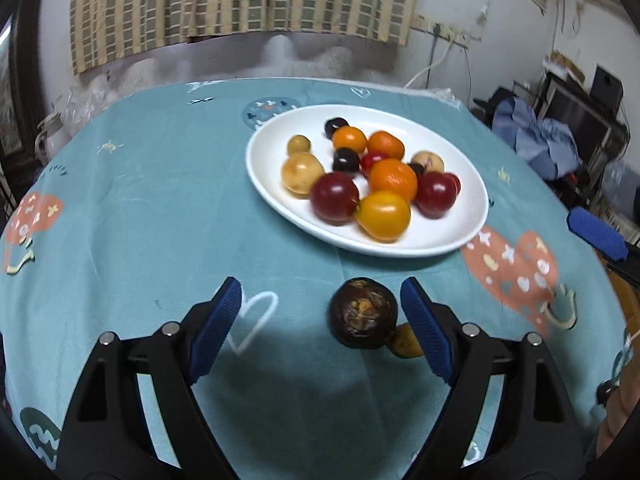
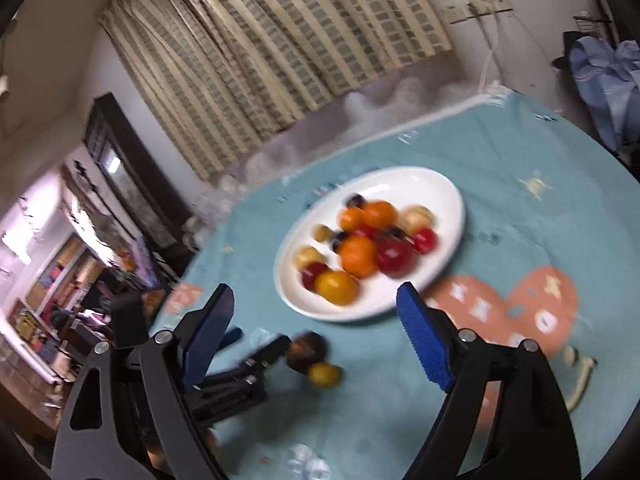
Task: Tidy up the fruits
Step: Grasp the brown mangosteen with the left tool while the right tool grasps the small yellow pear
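A white oval plate (image 1: 452, 236) on the teal tablecloth holds several red, orange, yellow and dark fruits. It also shows blurred in the right wrist view (image 2: 448, 200). A dark round fruit (image 1: 363, 313) lies on the cloth between my left gripper's fingers, close to the right finger. A small yellow fruit (image 1: 406, 340) touches it, partly hidden by that finger. My left gripper (image 1: 320, 300) is open and low over the cloth. My right gripper (image 2: 316, 308) is open and empty above the cloth, near the plate's front edge. It sees the left gripper (image 2: 260, 346) beside the dark fruit (image 2: 306, 354) and the yellow fruit (image 2: 324, 374).
The teal tablecloth (image 1: 140, 208) with orange prints covers the table. A checked curtain (image 1: 240, 0) hangs behind. Blue cloth and electronics (image 1: 540, 140) stand at the right. One finger of the right gripper (image 1: 598, 232) shows at the right edge. Shelves (image 2: 48, 280) stand at the left.
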